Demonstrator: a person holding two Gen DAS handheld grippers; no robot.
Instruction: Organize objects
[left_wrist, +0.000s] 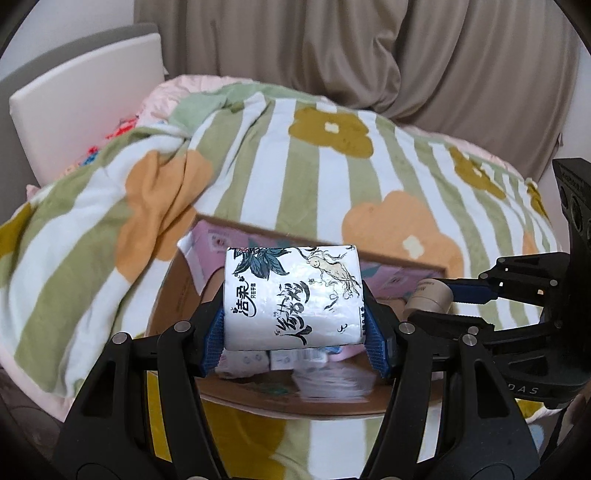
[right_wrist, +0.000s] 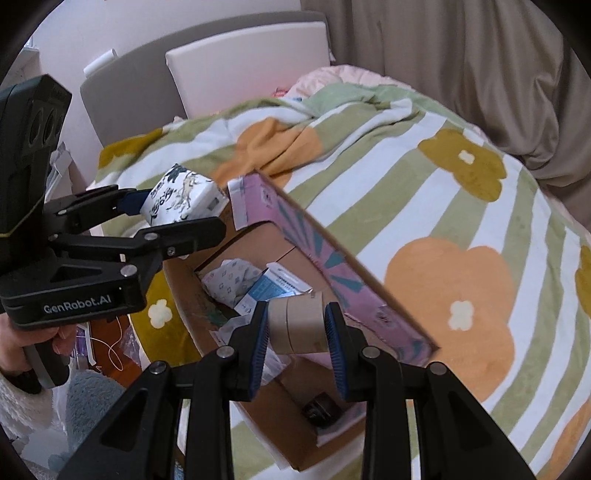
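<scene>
My left gripper (left_wrist: 295, 332) is shut on a white tissue pack (left_wrist: 291, 295) printed with dark leaves and black script, held above an open cardboard box (left_wrist: 173, 295). From the right wrist view the same tissue pack (right_wrist: 181, 199) hangs over the box's left corner. My right gripper (right_wrist: 297, 336) is shut on a tan tape roll (right_wrist: 297, 325), also over the open box (right_wrist: 280, 417). That tape roll (left_wrist: 430, 295) shows at the right in the left wrist view, between the right gripper's blue pads. Inside the box lie several packets and a small dark object (right_wrist: 321, 410).
The box sits on a bed covered by a green-and-white striped blanket (left_wrist: 258, 166) with orange and olive flowers. A white headboard panel (left_wrist: 85, 103) stands behind, beige curtains (left_wrist: 406, 55) beyond. A person's hand (right_wrist: 33, 343) holds the left gripper's handle. Clutter lies on the floor (right_wrist: 107, 350) at lower left.
</scene>
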